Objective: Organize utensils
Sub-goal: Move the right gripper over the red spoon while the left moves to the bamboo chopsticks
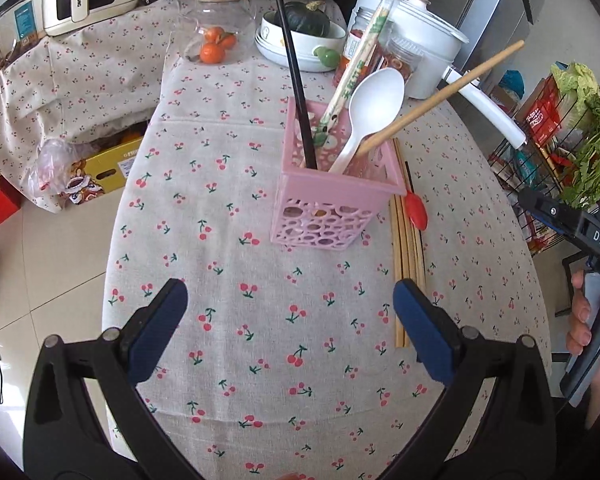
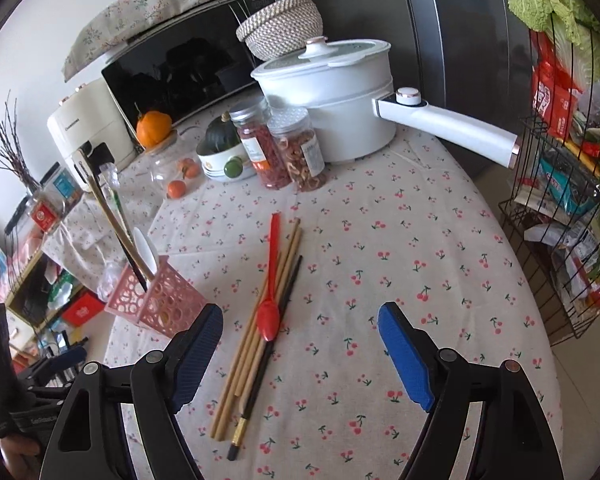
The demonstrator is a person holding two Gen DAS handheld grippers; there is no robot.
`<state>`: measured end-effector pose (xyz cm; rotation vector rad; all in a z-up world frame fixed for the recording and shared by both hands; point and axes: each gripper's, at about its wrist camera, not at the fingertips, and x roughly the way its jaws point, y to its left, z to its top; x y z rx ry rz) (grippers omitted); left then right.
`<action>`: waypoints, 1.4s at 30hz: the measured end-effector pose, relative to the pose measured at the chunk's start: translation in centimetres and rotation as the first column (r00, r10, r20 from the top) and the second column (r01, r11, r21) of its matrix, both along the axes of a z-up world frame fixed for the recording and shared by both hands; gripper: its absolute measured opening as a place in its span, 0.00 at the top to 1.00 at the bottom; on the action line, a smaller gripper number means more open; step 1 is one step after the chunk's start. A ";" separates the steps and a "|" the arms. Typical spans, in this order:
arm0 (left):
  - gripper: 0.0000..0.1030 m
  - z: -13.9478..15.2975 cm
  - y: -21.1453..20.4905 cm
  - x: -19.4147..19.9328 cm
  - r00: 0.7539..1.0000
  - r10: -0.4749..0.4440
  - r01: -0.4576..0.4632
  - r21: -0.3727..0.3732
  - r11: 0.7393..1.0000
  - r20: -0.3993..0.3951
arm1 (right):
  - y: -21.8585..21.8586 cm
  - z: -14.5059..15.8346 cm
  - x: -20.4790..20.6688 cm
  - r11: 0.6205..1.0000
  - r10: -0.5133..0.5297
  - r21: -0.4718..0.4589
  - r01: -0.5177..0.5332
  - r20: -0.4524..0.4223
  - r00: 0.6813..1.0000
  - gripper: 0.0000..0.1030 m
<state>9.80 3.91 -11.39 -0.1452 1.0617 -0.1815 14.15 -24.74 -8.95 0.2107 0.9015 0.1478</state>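
A pink perforated utensil holder [image 1: 332, 196] stands on the cherry-print tablecloth [image 1: 236, 280]. It holds a white spoon [image 1: 374, 106], a black chopstick [image 1: 292, 64], a wooden chopstick [image 1: 440, 100] and wrapped chopsticks [image 1: 360, 56]. On the cloth right of it lie a red spoon [image 2: 270, 312], several wooden chopsticks [image 2: 256, 320] and a black chopstick [image 2: 272, 344]. My left gripper [image 1: 290, 308] is open and empty, in front of the holder. My right gripper [image 2: 300, 340] is open and empty, just right of the loose utensils. The holder also shows in the right wrist view [image 2: 156, 300].
At the back stand a white pot with a long handle [image 2: 340, 96], two jars [image 2: 284, 152], a bowl with a squash [image 1: 300, 36] and a glass jar of oranges [image 1: 216, 36]. A wire rack with vegetables [image 2: 572, 184] stands off the table's right edge.
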 end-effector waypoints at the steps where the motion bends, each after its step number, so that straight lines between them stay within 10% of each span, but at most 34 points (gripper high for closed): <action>1: 0.01 -0.3 -0.1 0.1 1.000 0.000 0.000 -0.003 1.000 -0.013 | 0.2 -0.8 0.3 1.000 0.007 -0.016 -0.007 -0.019 1.000 0.21; 15: 0.01 -2.2 -1.7 0.5 0.996 -0.070 0.072 0.018 0.997 -0.060 | 6.8 -7.5 4.0 0.943 0.221 -0.229 -0.242 -0.113 0.969 0.23; 28: 0.07 -2.7 -3.0 0.1 0.985 -0.153 0.153 -0.001 0.988 -0.081 | 7.7 -9.2 6.6 0.961 0.223 -0.130 -0.244 -0.159 0.962 0.74; 42: 0.48 -3.3 -8.5 0.3 0.957 -0.275 0.277 0.014 0.961 -0.091 | -0.5 -8.1 1.3 0.976 0.155 -0.078 -0.202 -0.397 0.904 0.74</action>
